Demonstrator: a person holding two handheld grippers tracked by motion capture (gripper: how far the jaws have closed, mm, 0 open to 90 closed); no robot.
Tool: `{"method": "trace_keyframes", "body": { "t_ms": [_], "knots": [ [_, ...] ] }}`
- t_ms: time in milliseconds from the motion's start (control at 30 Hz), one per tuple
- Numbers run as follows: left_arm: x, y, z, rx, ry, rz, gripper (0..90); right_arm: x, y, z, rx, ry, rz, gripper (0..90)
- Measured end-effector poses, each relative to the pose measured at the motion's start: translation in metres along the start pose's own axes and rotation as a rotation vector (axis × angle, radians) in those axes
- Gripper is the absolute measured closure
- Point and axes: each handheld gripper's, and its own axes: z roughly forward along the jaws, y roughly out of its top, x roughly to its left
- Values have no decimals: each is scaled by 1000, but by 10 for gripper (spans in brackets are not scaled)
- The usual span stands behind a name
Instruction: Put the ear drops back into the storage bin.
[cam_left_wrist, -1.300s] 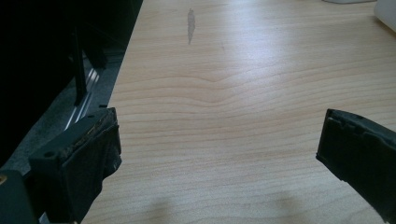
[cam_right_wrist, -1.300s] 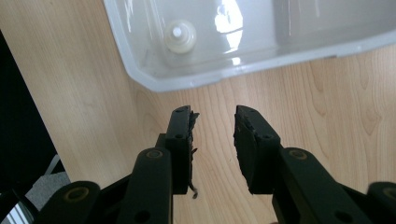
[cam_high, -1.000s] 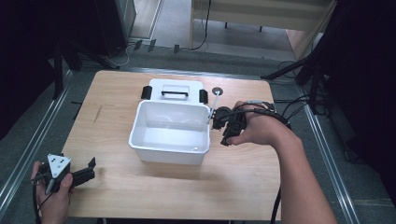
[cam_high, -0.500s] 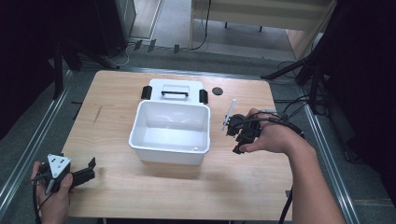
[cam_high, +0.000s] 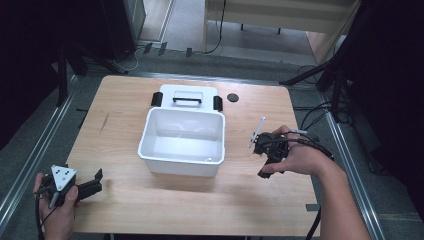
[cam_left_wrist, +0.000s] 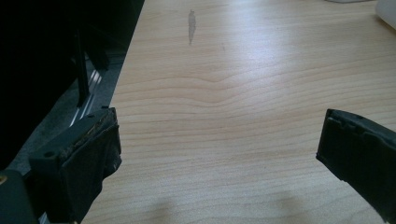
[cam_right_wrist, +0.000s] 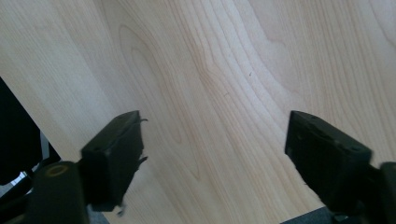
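Your right gripper (cam_high: 263, 162), jaws just spread and empty, hovers at the white bin's (cam_high: 183, 162) three o'clock, freeing its opening.

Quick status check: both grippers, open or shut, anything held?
Left gripper: open, holding nothing, above bare table.
Right gripper: jaws have just been opening, now open, nothing between them.

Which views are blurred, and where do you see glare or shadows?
High view: soft but readable, light sheen inside the white bin. Left gripper view: glare on the table, two faint shadows near the bottom. Right gripper view: right tongs slightly blurred at their edges, wood grain sharp.
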Motion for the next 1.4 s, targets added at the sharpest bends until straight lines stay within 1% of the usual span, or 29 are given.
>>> {"method": "trace_keyframes", "body": {
  "t_ms": [67, 100, 133, 267, 300, 333, 367, 400, 467, 500, 533, 600, 633, 733, 767, 800, 833, 867, 900, 933, 967, 1067, 1200, 1300, 1400],
  "knots": [
    [0, 0, 0, 0, 0, 1, 0, 0, -5, 4, -7, -7, 17, 132],
    [0, 0, 0, 0, 0, 1, 1, -1, -9, 8, -24, -29, 40, 133],
    [0, 0, 0, 0, 0, 1, 1, -1, -9, 8, -24, -29, 40, 133],
    [0, 0, 0, 0, -1, 0, 1, -3, -21, 16, -57, -68, 94, 127],
    [0, 0, 0, -1, -1, 0, 1, -3, -27, 20, -77, -82, 119, 118],
    [0, 0, 0, 0, -1, 1, 1, -3, -27, 20, -77, -82, 119, 118],
    [0, 0, 0, -1, 0, 1, 1, -3, -33, 24, -105, -94, 128, 104],
    [0, 0, 0, 1, 2, 2, 1, -3, -33, 24, -105, -94, 128, 104],
    [0, 0, 0, 1, 0, 2, 0, -2, -40, 28, -141, -100, 151, 97],
    [0, 0, 0, 0, 1, 2, 0, -3, -47, 31, -179, -117, 177, 94],
    [0, 0, 0, 2, 1, 2, 0, -3, -47, 31, -179, -117, 177, 94],
    [0, 0, 0, 2, 0, 3, 0, -4, -53, 36, -222, -140, 205, 92],
    [0, 0, 0, 3, 0, 4, 1, -4, -57, 38, -248, -163, 220, 97],
    [-1, 0, 1, 2, 1, 6, 0, -4, -67, 46, -322, -157, 286, 98],
    [-1, 0, 1, 1, 2, 7, 1, -4, -73, 53, -354, -153, 317, 98],
    [-1, 0, 1, 3, 1, 8, 1, -4, -73, 53, -354, -153, 317, 98],
    [-1, 0, 1, 1, 1, 7, 1, -4, -75, 57, -370, -154, 328, 98],
    [-1, 0, 1, 1, 1, 6, 1, -3, -78, 61, -381, -158, 343, 100],
    [-1, 0, 1, 1, 1, 6, 0, -2, -83, 67, -414, -162, 366, 101],
    [-1, 0, 1, 1, 2, 7, 0, -1, -86, 70, -430, -167, 385, 101],
    [-1, 0, 1, 1, 2, 7, 1, -1, -86, 70, -430, -167, 385, 101],
    [-1, 0, 1, 3, 1, 9, 0, 0, -94, 79, -503, -172, 432, 101],
    [-1, 0, 1, 4, -3, 12, 0, 3, -103, 91, -580, -193, 512, 103],
    [-2, 0, 1, 7, -8, 9, 0, 6, -110, 98, -649, -207, 574, 129],
    [-2, 0, 1, 7, -8, 10, 0, 8, -118, 106, -699, -225, 626, 129]
  ]
}}
